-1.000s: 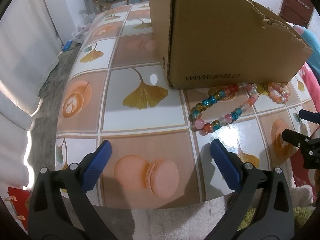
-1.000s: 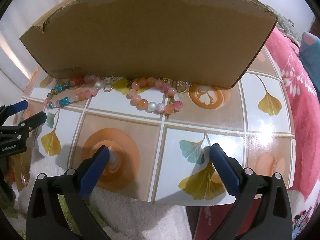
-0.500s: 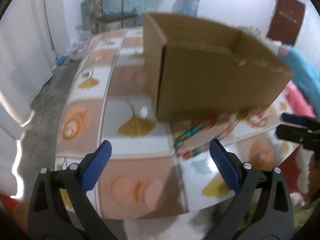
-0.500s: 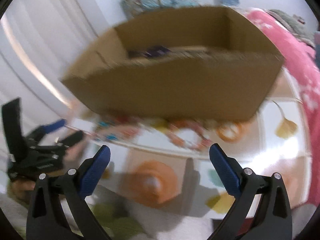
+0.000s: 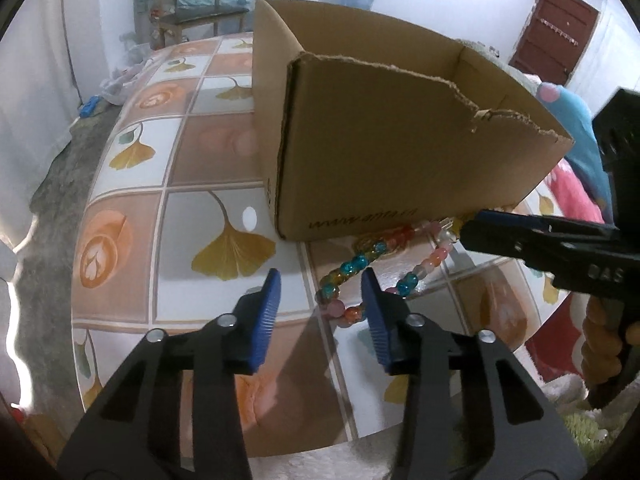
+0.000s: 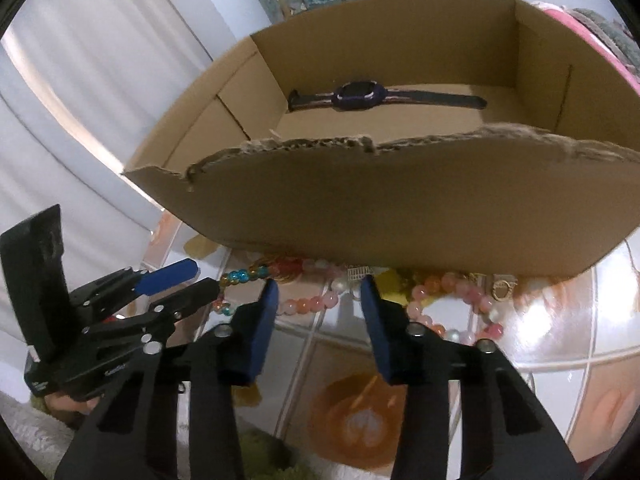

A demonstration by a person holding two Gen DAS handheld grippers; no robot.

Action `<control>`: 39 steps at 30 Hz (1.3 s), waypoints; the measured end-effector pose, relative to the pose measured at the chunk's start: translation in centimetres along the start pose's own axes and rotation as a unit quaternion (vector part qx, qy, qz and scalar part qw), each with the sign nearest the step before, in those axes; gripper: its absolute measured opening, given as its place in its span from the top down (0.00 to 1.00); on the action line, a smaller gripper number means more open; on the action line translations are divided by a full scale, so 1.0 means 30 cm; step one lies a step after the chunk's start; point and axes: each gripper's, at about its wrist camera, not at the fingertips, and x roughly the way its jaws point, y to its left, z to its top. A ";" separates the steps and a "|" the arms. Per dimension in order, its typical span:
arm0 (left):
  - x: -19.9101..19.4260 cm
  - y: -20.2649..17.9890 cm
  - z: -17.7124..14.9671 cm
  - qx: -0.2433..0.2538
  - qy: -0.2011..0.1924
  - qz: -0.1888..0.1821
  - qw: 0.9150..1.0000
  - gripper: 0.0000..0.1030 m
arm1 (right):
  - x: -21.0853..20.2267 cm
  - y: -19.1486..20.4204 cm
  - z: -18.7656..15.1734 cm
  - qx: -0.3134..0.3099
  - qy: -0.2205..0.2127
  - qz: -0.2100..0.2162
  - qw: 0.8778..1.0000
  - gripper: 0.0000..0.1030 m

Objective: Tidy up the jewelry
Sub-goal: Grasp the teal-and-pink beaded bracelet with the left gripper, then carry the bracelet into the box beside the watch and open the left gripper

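The left tool [image 5: 320, 284] and the right tool [image 6: 318, 290] are seen closing, blue pads bare, nothing gripped. Two multicoloured glass-bead bracelets [image 5: 362, 266] [image 6: 456, 312] lie on the tile-patterned table [image 5: 132, 216], against the open brown cardboard box [image 6: 400, 208]. A dark wristwatch [image 6: 360, 96] lies inside it.

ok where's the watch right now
In the right wrist view the watch lies flat on the floor of the open cardboard box, toward its far wall; the left wrist view doesn't show it.
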 end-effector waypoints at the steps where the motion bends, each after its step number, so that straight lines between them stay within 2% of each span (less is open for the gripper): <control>1: 0.005 -0.001 0.001 0.003 0.005 0.000 1.000 0.65 | 0.006 0.002 0.007 0.000 0.002 -0.001 1.000 0.66; 5: 0.013 0.001 0.005 0.005 0.017 -0.004 1.000 0.69 | 0.039 0.014 0.023 -0.011 0.011 -0.012 1.000 0.74; 10: 0.014 0.002 0.007 0.009 0.029 -0.013 0.999 0.70 | 0.065 0.021 0.031 -0.021 0.025 -0.033 0.999 0.81; 18: 0.031 0.005 0.015 0.001 0.033 -0.026 0.999 0.70 | 0.092 0.028 0.039 -0.028 0.039 -0.054 0.997 0.85; 22: 0.041 -0.015 0.021 0.020 0.033 -0.013 0.999 0.70 | 0.100 0.041 0.039 -0.038 0.040 -0.063 0.996 0.87; 24: 0.044 -0.030 0.021 0.032 0.032 -0.001 0.999 0.73 | 0.104 0.049 0.038 -0.045 0.039 -0.069 0.996 0.88; 25: 0.046 -0.035 0.021 0.037 0.031 0.003 0.999 0.81 | 0.109 0.051 0.041 -0.046 0.038 -0.069 0.996 0.90; 28: 0.048 -0.038 0.023 0.039 0.031 -0.001 0.999 0.92 | 0.104 0.057 0.039 -0.050 0.033 -0.071 0.996 0.91; 39: -0.022 -0.051 0.028 0.039 -0.007 -0.004 0.999 0.92 | 0.039 0.070 0.029 -0.053 0.008 -0.067 0.996 0.91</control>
